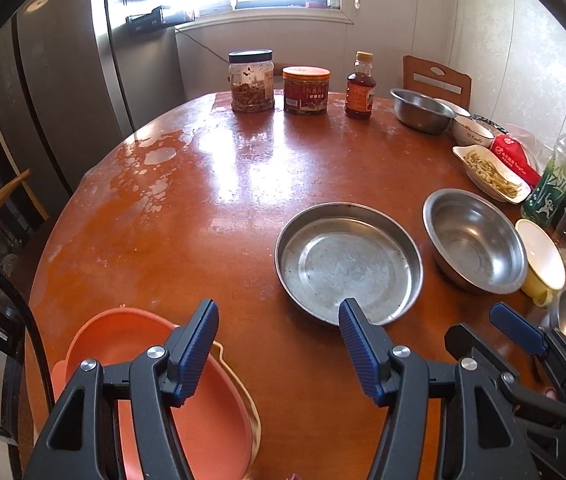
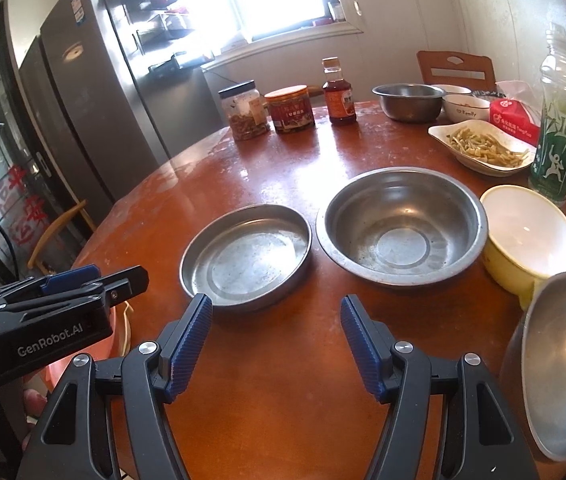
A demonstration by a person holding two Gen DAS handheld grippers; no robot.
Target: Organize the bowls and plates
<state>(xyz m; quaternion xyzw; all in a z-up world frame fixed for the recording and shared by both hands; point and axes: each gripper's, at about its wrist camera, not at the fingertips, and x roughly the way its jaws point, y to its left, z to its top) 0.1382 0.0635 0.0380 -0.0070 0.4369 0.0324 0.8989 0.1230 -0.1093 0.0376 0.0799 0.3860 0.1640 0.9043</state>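
A round reddish-brown table (image 1: pixel 203 200) is filling most of the room in front of me, its varnish worn pale on the far left. Behind it a steel fridge (image 2: pixel 95 92) is standing to the left of a bright window.

Near the middle of the table a shallow steel plate (image 2: pixel 245 256) is sitting, and just to its right, not quite touching, a deeper steel bowl (image 2: pixel 401 226). Further right a yellow bowl (image 2: pixel 529 240) is resting close against that bowl, and nearer still another steel bowl (image 2: pixel 563 364) is lying tilted at the table's right edge. A pink dish (image 1: pixel 187 392) is lying at the near left edge, on top of a cream-coloured one.

At the far side three jars and bottles are lined up, with a further steel bowl (image 1: pixel 421 110) and a white dish of food (image 2: pixel 483 146) to their right.

The left gripper (image 1: pixel 279 344) is hanging over the near edge with its jaws apart and nothing between them, its left finger above the pink dish. The right gripper (image 2: pixel 277 344) is likewise gaping and empty, pointing toward the shallow plate.
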